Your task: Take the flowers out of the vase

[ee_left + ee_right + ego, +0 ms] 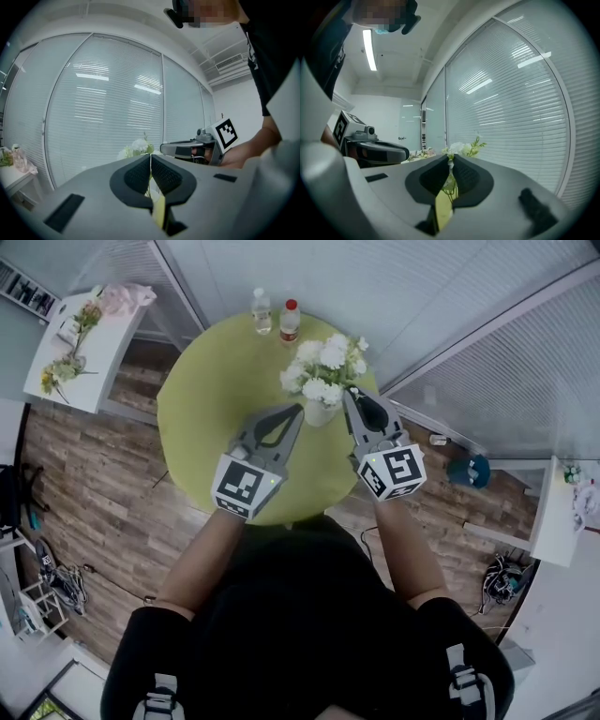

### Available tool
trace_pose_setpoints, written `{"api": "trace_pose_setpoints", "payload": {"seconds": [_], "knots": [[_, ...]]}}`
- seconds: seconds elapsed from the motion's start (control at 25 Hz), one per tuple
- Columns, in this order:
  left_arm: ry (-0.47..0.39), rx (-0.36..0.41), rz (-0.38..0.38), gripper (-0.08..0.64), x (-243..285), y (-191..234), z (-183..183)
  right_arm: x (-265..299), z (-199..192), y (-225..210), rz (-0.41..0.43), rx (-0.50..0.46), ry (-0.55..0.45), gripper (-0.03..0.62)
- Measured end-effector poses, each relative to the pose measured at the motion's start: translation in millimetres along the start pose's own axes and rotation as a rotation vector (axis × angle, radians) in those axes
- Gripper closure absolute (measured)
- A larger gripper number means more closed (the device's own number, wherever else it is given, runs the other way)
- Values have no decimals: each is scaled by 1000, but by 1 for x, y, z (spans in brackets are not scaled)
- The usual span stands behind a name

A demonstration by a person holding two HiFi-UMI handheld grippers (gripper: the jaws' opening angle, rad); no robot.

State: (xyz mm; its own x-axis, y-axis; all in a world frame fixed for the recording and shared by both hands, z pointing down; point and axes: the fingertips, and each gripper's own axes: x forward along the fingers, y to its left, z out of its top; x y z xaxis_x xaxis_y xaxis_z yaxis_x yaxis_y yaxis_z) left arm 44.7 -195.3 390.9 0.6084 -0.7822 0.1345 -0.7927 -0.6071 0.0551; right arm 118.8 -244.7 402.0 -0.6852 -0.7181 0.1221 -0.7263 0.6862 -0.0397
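Between left tongs (299,409) and right tongs (346,392), both pressed together, stand flowers (323,367).

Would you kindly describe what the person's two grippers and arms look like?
The left gripper and right gripper are both grey, wedge-shaped bodies tapering to black textured pads. Each carries a cube with black-and-white square markers at its rear. The person wears a black short-sleeved top.

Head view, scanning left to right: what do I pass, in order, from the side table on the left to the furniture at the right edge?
white side table → left gripper → vase of white flowers → right gripper → teal object on the floor → white table at the right edge
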Motion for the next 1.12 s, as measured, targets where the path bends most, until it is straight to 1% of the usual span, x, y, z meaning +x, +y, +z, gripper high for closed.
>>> {"api": "trace_pose_setpoints", "payload": {"seconds": [0.24, 0.64, 0.8, 1.12], "knots": [[-26, 7, -5, 545, -14, -1, 18, -4, 21, 10, -12, -41, -26, 557], [-63, 15, -13, 545, -30, 3, 41, -9, 45, 20, -33, -77, -58, 557], [-75, 30, -21, 545, -35, 3, 55, -11, 53, 26, -41, -84, -60, 557], [-94, 42, -29, 545, -47, 11, 72, -10, 71, 41, -36, -118, -76, 557]]}}
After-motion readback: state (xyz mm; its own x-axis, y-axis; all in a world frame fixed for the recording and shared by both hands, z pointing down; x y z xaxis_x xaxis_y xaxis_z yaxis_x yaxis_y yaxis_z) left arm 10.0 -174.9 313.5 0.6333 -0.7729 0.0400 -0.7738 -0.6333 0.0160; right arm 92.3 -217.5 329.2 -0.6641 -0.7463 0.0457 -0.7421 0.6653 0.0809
